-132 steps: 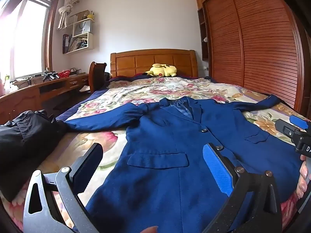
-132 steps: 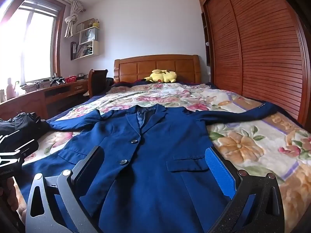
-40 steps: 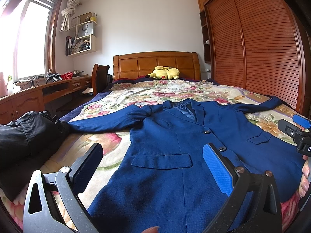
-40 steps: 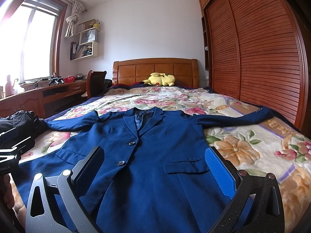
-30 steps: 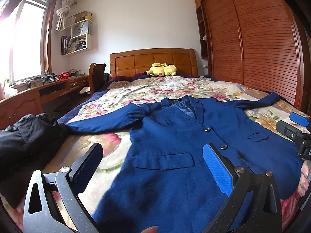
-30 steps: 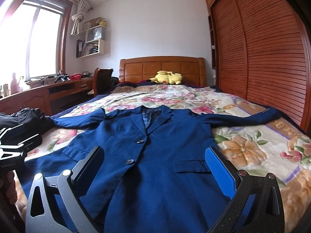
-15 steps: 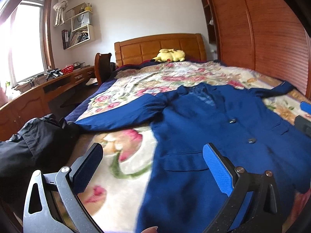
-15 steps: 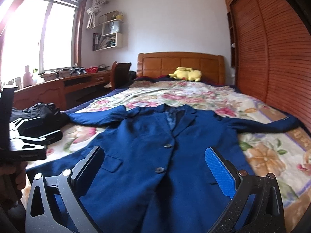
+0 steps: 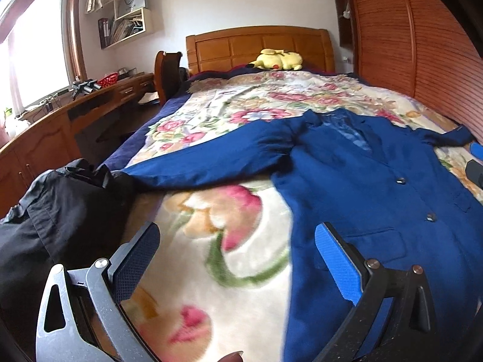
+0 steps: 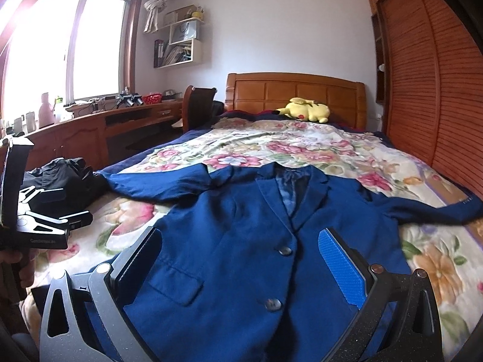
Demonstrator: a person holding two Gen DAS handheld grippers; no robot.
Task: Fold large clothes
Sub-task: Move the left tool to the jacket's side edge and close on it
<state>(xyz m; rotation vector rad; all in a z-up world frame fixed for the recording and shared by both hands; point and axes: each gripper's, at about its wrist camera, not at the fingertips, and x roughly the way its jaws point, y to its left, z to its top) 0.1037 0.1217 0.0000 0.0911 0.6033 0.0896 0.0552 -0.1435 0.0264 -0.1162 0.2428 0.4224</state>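
One blue jacket (image 10: 247,241) flat on bed (image 10: 302,147)

I see a matt cloth jacket (image 10: 241,241) on a fuzzy blanket (image 9: 235,259) (headboard (image 10: 295,90): glossy wood).

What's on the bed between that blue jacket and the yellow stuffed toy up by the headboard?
Nothing but the flowered blanket. In the right wrist view it runs bare from the blue jacket collar up to the yellow plush toy.
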